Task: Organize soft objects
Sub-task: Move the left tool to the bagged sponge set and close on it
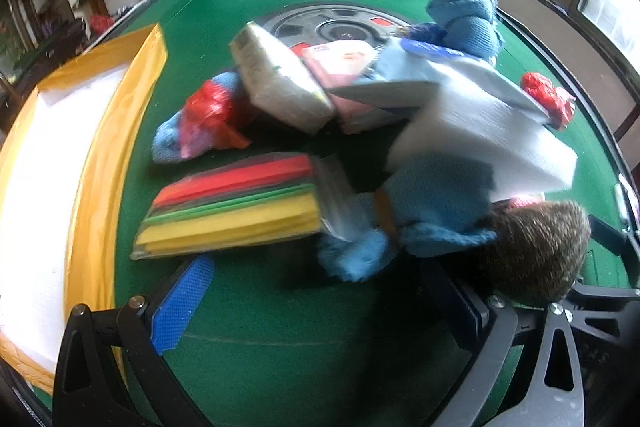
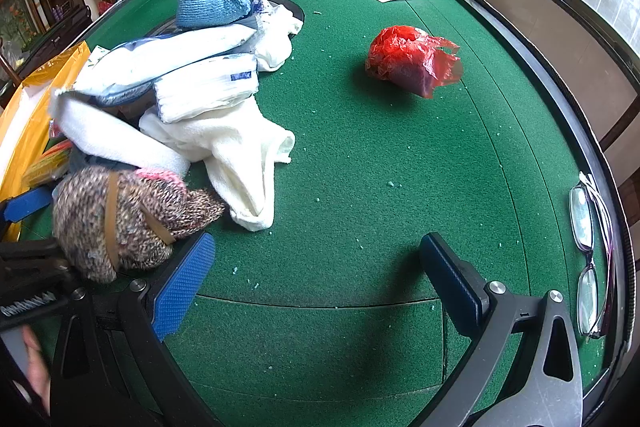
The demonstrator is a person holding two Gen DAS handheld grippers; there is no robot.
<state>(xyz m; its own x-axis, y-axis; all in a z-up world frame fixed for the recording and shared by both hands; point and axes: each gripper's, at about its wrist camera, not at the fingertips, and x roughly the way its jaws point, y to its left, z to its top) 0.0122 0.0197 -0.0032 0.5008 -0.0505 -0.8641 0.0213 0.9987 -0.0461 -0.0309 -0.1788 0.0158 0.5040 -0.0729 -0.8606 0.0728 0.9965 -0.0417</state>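
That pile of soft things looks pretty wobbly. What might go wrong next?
The white tissue pack lies tilted across the heap, so pulling from under it may tip it off. The eyeglasses lie at the table's edge beside the open right hand-held gripper; a careless swing might knock them off.

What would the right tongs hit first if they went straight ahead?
Mostly bare green table. Straight ahead of the open right tongs, the first thing looks like the red plastic bag, though it may sit slightly right of the line.

white foam block motion-blurred | yellow-edged tray cut off left
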